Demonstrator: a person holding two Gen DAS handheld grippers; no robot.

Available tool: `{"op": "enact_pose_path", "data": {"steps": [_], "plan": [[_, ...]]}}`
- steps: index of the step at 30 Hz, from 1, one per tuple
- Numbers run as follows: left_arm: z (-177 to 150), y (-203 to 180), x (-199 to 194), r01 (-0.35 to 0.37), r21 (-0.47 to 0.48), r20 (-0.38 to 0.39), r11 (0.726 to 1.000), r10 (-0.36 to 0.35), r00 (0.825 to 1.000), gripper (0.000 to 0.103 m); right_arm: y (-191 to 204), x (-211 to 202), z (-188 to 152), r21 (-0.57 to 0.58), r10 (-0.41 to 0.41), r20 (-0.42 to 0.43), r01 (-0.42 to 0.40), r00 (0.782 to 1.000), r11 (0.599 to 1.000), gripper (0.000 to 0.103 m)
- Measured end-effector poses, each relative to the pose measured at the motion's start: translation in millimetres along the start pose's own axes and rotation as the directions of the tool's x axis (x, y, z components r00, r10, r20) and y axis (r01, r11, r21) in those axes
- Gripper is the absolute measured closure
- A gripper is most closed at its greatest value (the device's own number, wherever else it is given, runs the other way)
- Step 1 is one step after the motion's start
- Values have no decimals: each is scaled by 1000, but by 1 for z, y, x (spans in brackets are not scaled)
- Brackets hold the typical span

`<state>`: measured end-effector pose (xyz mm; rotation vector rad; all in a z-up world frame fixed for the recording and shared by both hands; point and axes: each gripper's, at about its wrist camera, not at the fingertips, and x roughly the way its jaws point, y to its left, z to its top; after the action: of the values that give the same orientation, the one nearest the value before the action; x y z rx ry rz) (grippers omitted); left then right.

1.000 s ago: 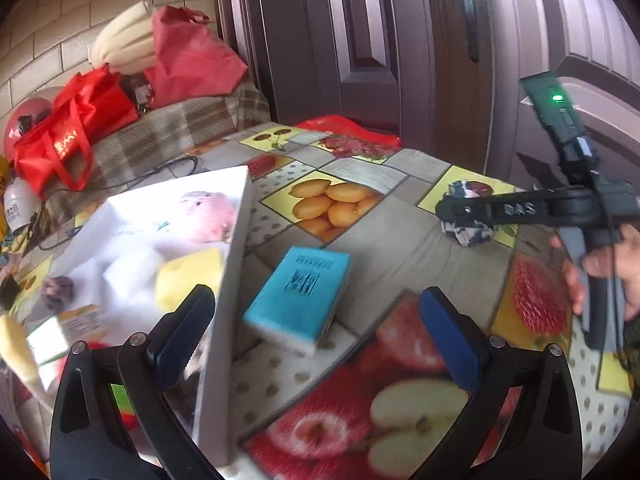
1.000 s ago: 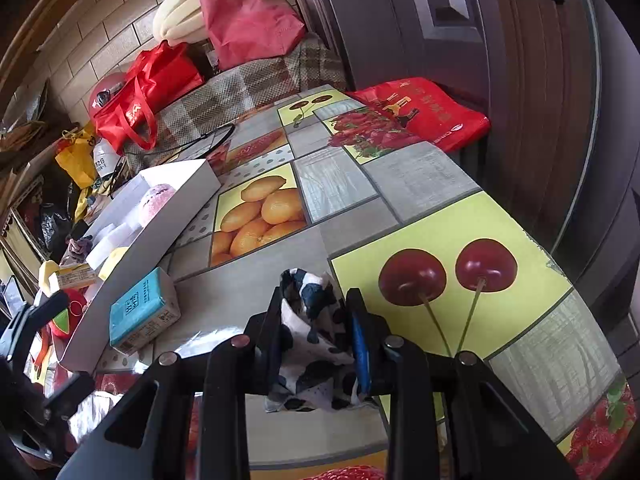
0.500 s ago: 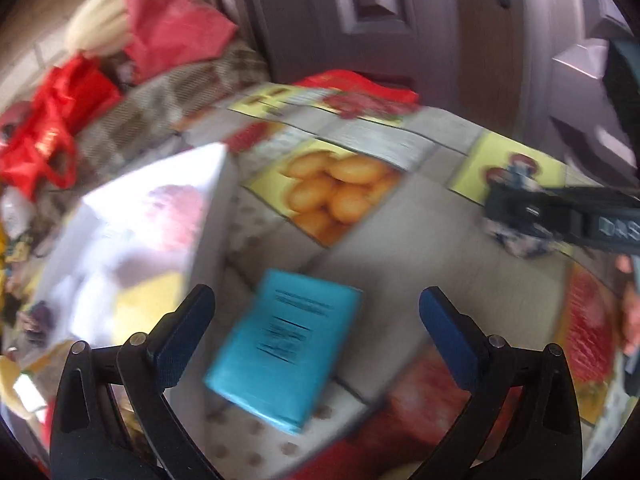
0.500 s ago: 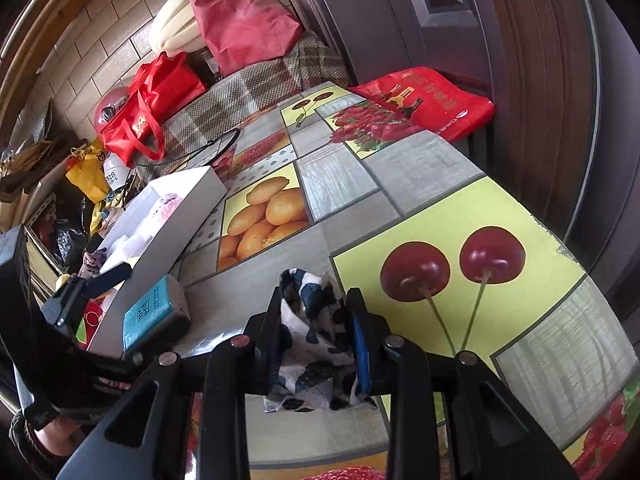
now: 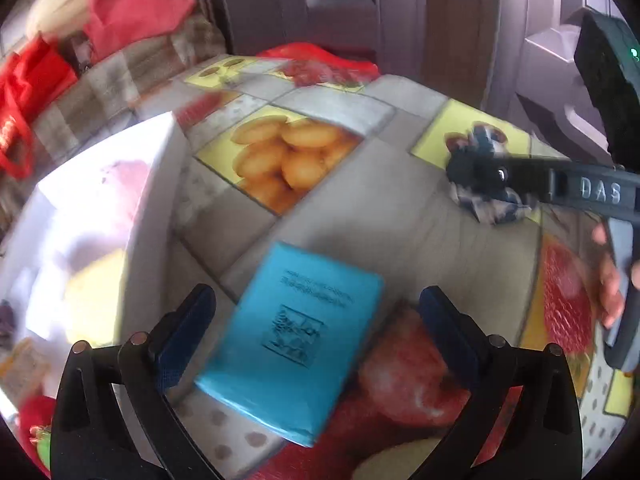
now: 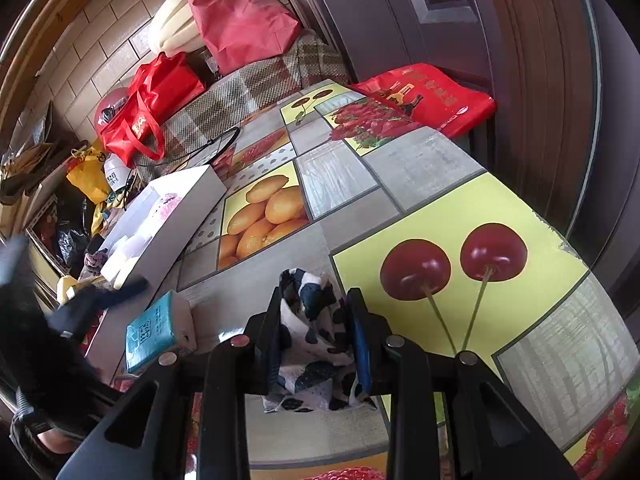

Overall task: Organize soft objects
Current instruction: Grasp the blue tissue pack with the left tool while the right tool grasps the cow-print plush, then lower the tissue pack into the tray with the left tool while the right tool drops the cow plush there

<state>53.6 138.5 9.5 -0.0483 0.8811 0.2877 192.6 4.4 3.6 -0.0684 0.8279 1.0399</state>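
Daylight is falling across a table (image 6: pixel 420 160) wearing a fruit-print oilcloth. Behind its far edge a dark panelled door (image 6: pixel 384 4) is standing beside a cream tiled wall (image 6: pixel 120 44), with a plaid-covered bench (image 6: pixel 256 80) sitting below.

Blurred throughout in the left wrist view: print on the teal rectangular soft pack (image 5: pixel 296 340) unreadable, contents of the white open cardboard box (image 5: pixel 148 216) at the table's left edge reduced to pink and yellow smears. Lower part of the black-and-white spotted cloth (image 6: pixel 316 336) hidden behind the right gripper (image 6: pixel 316 340). Left gripper (image 6: pixel 100 300) smeared, cut off at the right wrist view's left edge.
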Motion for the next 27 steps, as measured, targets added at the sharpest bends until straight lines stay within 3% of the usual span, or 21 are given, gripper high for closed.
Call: {"op": "enact_pose_path", "data": {"steps": [3, 6, 12, 13, 14, 15, 19, 22, 27], "plan": [[-8, -14, -7, 49, 29, 3, 998, -49, 999, 4, -1, 0, -1, 9, 9, -3, -9, 1000, 1000, 74], [-16, -26, -19, 35, 54, 31, 998, -37, 999, 14, -2, 1, 0, 6, 9, -1, -9, 1000, 1000, 74], [-5, -21, -7, 7, 18, 8, 1000, -7, 1000, 15, 0, 1, 0, -4, 1, -7, -1, 1000, 1000, 74], [-5, -19, -5, 19, 10, 4, 1000, -19, 1000, 19, 0, 1, 1, -5, 0, -8, 0, 1000, 1000, 74], [-5, -17, -6, 44, -5, 9, 999, -44, 999, 40, 0, 1, 1, -5, 0, -7, 0, 1000, 1000, 74], [-6, -16, -8, 42, -9, 20, 999, -42, 999, 54, 0, 1, 1, -5, 1, -7, -1, 1000, 1000, 74], [-13, -20, -23, -12, 0, 82, 1000, 12, 997, 54, 1, 0, 1, -10, -1, 2, 1, 1000, 1000, 74], [-20, -22, -49, -53, -9, 211, 999, 54, 976, 54, 3, -11, 0, -19, 5, 63, -4, 998, 1000, 74], [-38, -18, -84, -143, -86, 369, 986, 165, 915, 54, 14, -41, -15, -30, 50, 208, -44, 977, 999, 74]]}}
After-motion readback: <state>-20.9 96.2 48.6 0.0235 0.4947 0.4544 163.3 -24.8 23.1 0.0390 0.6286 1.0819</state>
